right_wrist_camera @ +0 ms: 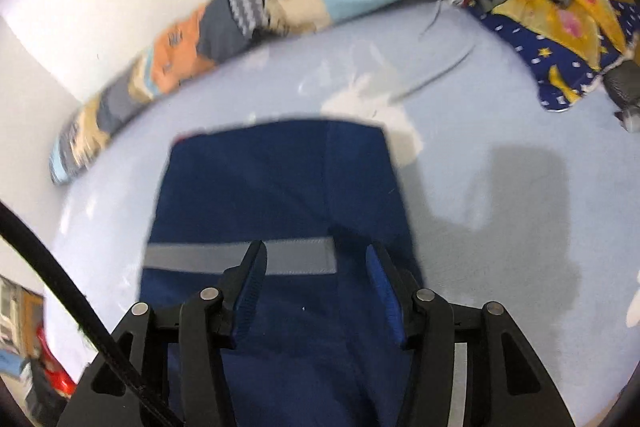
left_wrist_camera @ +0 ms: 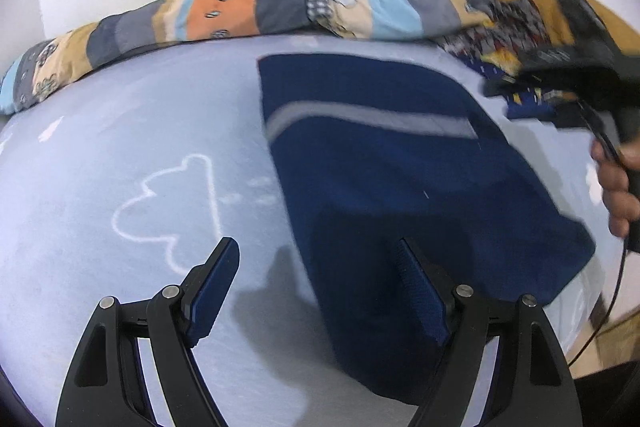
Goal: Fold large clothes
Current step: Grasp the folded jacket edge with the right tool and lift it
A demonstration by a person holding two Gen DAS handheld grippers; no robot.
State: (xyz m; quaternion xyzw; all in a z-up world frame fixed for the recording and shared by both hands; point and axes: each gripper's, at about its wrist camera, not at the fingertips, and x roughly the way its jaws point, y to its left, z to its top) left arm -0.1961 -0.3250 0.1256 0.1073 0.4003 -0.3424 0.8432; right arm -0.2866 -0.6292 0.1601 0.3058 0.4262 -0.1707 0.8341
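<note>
The black plastic two-finger left gripper (left_wrist_camera: 316, 259) has blue ribbed pads (left_wrist_camera: 212, 291) and silver round screws (left_wrist_camera: 170, 291); a thin black cable (right_wrist_camera: 72, 291) crosses the lower left.

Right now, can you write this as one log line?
garment: navy, folded, flat on bed | left hand-held gripper: open, empty | right hand-held gripper: open, above garment

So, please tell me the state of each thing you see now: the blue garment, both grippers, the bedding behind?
navy garment: folded, lying flat on the light blue sheet, grey stripe up
left gripper: open, holding nothing
right gripper: open above the garment, fingers not pressing it
patchwork quilt: bunched along the wall
patterned blanket: crumpled in the corner
</note>
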